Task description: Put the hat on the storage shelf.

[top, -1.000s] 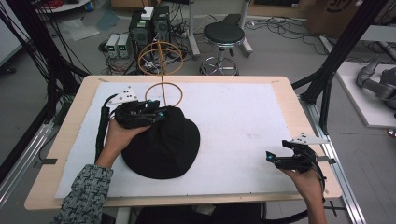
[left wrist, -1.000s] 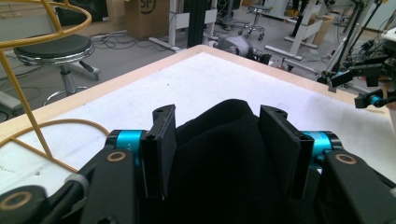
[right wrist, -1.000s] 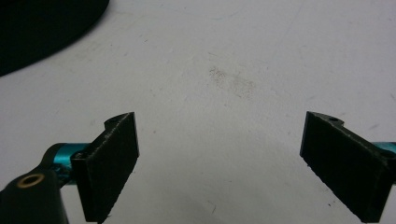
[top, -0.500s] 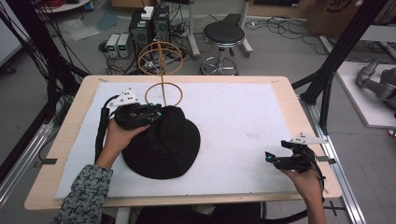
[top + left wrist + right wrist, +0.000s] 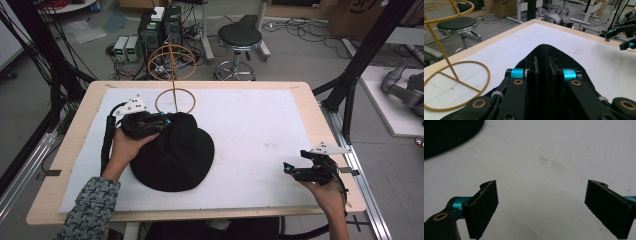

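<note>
Hat: a soft black cloth hat with a round brim (image 5: 175,155) lies flat on the white table cover (image 5: 260,120), on the left half of the table, close to the person's side.

Left gripper: the black left gripper (image 5: 162,121) sits at the far left edge of the hat, held in the person's left hand (image 5: 125,147).

Left jaws: they have just been closing. In the left gripper view the two jaws stand very close together, and a fold of the black hat (image 5: 549,57) is pinched between them.

Right gripper: the black right gripper (image 5: 290,169) is near the table's right edge, well apart from the hat, in the person's right hand (image 5: 327,192).

Right jaws: they stand wide open with nothing in them. In the right gripper view the white cover (image 5: 544,170) shows between the two black pads (image 5: 485,207), and a bit of the hat's dark brim (image 5: 446,135) is in the top left corner.

Stand: a thin yellow wire stand with a ring foot (image 5: 175,100) is on the table just behind the hat. Its ring is just beside the left gripper.

Stool: a round black stool (image 5: 240,37) is on the floor past the table.
</note>
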`<state>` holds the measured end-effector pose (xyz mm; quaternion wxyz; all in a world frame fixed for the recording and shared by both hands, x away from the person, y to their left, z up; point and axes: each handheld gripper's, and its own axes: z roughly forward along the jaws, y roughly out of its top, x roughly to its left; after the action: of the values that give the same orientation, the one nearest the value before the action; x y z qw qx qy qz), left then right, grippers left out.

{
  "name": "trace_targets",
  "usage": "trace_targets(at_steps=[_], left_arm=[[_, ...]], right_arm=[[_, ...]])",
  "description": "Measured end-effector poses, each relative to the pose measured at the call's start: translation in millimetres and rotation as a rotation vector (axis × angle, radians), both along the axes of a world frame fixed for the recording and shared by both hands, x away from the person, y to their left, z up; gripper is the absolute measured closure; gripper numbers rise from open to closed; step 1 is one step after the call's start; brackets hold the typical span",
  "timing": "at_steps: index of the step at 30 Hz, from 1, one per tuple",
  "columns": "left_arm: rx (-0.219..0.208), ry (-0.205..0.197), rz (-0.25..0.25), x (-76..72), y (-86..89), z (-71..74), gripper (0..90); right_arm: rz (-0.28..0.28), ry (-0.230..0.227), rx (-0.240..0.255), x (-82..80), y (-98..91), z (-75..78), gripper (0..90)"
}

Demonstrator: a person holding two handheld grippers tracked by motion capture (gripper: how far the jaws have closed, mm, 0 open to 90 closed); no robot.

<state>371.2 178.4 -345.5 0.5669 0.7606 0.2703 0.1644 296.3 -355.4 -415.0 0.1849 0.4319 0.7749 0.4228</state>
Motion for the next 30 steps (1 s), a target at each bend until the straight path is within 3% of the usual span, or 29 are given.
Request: trace_targets(at_steps=[10,13,22,30], left_arm=[[-0.054,-0.038,0.022,-8.9,17.1,16.8,81.0],[-0.092,-0.051,0.031,-12.8,25.2,26.0,81.0],[-0.095,-0.108,0.067,-19.9,47.2,61.4,81.0],[-0.119,-0.129,0.056,-26.3,57.3,85.2,81.0]], right_arm=[[-0.002,-0.006,0.007,2.0,-2.7,2.7,11.4],[0.002,-0.010,0.008,3.6,-1.8,3.4,11.4],[0.016,-0.010,0.014,7.7,2.3,3.2,11.4],[0.013,-0.008,0.017,8.5,3.4,3.8,11.4]])
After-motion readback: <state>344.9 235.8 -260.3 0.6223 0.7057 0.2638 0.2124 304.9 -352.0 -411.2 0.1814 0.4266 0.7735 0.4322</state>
